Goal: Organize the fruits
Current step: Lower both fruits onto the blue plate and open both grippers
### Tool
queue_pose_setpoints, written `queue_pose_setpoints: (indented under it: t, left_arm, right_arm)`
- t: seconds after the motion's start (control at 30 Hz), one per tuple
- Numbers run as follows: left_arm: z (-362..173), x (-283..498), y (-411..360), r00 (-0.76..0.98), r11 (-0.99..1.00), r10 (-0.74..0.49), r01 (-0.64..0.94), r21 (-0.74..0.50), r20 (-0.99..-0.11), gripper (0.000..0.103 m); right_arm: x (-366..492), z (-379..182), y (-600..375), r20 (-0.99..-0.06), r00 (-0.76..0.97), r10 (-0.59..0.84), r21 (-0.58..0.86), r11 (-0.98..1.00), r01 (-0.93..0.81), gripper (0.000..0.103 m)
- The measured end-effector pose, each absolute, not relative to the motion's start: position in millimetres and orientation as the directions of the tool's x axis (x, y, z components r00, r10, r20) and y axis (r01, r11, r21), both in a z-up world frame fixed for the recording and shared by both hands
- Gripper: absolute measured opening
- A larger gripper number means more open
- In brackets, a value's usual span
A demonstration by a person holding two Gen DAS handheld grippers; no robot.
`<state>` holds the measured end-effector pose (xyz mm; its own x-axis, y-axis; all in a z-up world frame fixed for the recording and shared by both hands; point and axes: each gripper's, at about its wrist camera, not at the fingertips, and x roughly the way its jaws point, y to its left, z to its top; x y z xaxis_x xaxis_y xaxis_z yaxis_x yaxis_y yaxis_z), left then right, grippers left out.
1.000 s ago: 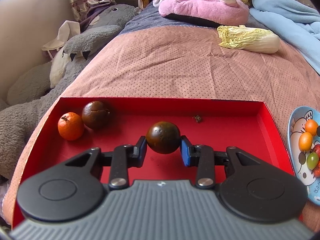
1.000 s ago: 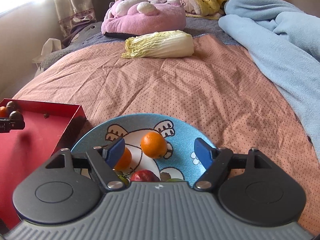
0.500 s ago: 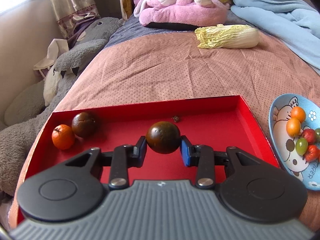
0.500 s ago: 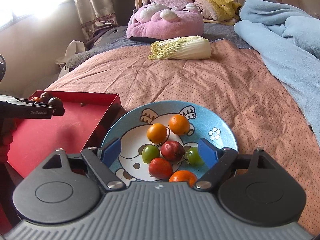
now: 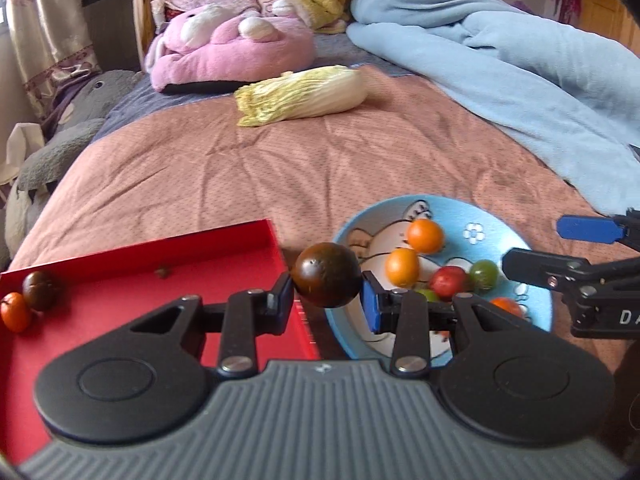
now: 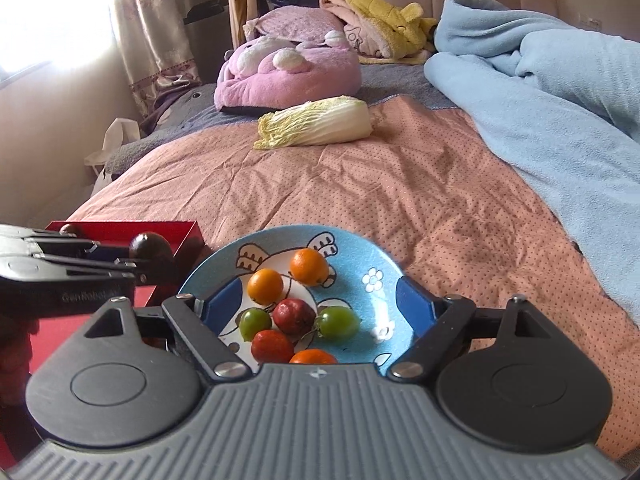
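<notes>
My left gripper is shut on a dark brown round fruit, held in the air over the gap between the red tray and the blue cartoon plate. In the tray's left corner lie an orange fruit and another dark fruit. The plate holds several small fruits: oranges, red ones and green ones. My right gripper hangs open over the plate's near side, nothing between its fingers. The left gripper with its fruit shows at the left of the right wrist view.
Everything sits on a pink dotted bedspread. A napa cabbage lies further back, a pink plush cushion behind it. A light blue blanket piles along the right, grey plush toys on the left.
My left gripper carried the dark fruit rightward from over the tray's middle to its right edge beside the plate. The right gripper drew back from the plate and its jaws widened.
</notes>
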<state>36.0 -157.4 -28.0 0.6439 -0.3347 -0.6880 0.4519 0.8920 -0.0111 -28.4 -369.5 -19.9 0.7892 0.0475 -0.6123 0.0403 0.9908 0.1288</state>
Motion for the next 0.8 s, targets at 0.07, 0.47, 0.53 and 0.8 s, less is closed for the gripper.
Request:
queue_pose_setpoints:
  t: [0.07, 0.47, 0.53, 0.8]
  left_arm:
    - [-33, 29, -175, 0.622, 0.875, -0.357, 0.485, -0.015, -0.697, 0.039]
    - [-58, 10, -221, 0.562, 0.810, -0.383, 0.586, 0.027, -0.733, 0.040]
    - [-58, 11, -222, 0.563, 0.811, -0.379, 0.584, 0.030, -0.734, 0.040]
    - [-56, 8, -225, 0.559, 0.800, -0.393, 0.599, 0.028, -0.730, 0.054]
  right_arm:
    - [-30, -16, -376, -0.601, 0.799, 0.034, 0.128, 0.990, 0.054, 0.088]
    - [-33, -13, -388, -0.596, 0.802, 0.019, 0.133, 0.988, 0.075, 0.093]
    - [-34, -14, -387, -0.597, 0.802, 0.020, 0.133, 0.988, 0.074, 0.093]
    - [-35, -10, -386, -0.588, 0.808, 0.015, 0.134, 0.988, 0.080, 0.093]
